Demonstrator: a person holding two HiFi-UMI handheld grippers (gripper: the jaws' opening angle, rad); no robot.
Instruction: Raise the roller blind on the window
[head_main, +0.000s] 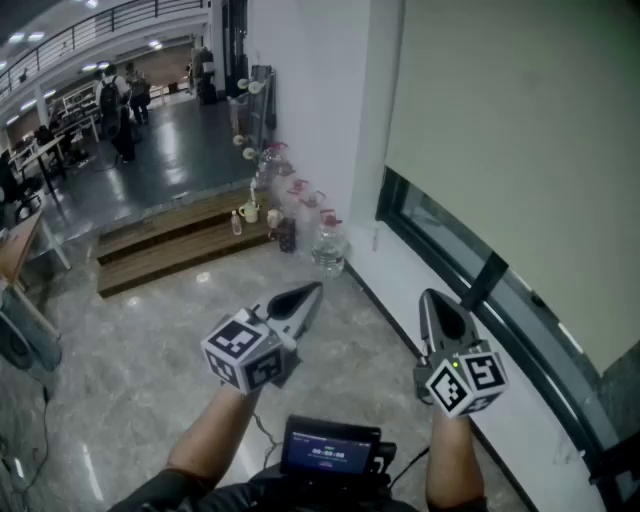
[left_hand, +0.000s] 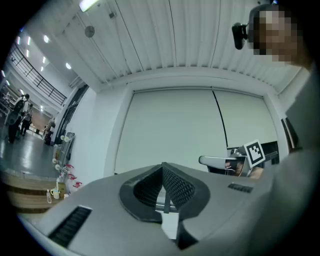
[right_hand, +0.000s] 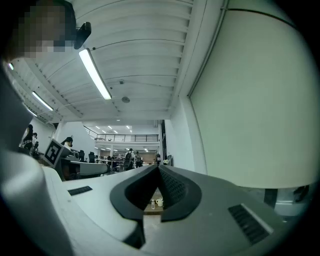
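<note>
The roller blind (head_main: 520, 140) is seen drawn down over most of the window (head_main: 470, 262) at the right, its bottom edge stretched lengthwise along the wall. The left gripper (head_main: 312, 291) and right gripper (head_main: 431, 297) are held closed and empty, clear of it.

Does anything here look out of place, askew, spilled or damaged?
Nothing stands out. The roller blind hangs flat with a straight bottom edge and covers most of the window. The bottles by the wall stand upright, with no spill visible. The left gripper and right gripper are shut and empty.
</note>
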